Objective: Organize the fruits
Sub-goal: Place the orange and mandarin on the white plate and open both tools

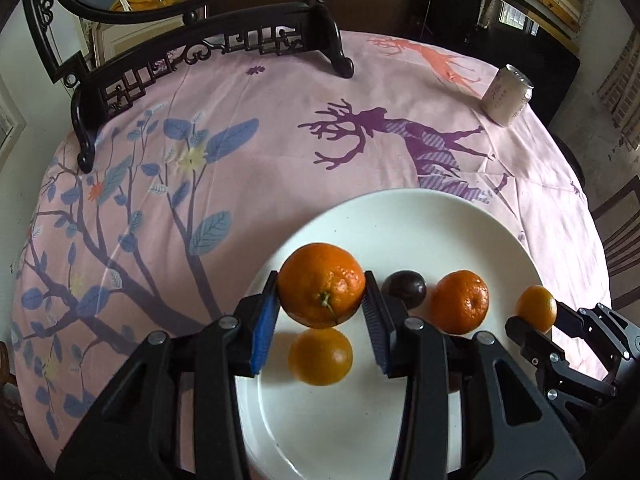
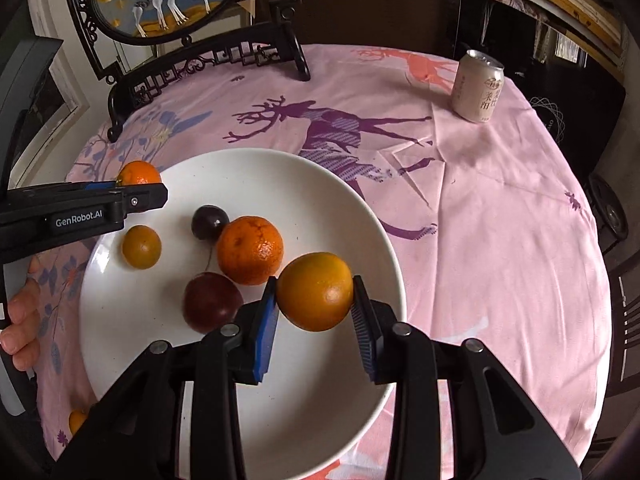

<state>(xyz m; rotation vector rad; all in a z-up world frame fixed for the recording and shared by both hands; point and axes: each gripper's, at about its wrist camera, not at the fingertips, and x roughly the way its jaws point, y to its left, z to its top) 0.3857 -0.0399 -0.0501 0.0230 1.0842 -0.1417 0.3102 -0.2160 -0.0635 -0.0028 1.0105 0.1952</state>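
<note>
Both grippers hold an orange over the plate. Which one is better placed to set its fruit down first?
Left, probably. The left gripper holds its orange near the plate's edge with bare plate beyond, while the right gripper's orange hangs close beside the mandarin and plum.

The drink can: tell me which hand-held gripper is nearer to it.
Right. The right hand-held gripper holds its orange on the plate's can side; the left hand-held gripper is over the plate's far side.

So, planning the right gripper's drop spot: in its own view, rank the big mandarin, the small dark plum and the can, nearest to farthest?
1. Big mandarin, just left of the right gripper.
2. Small dark plum, behind it on the plate.
3. Can, far right on the cloth.
</note>
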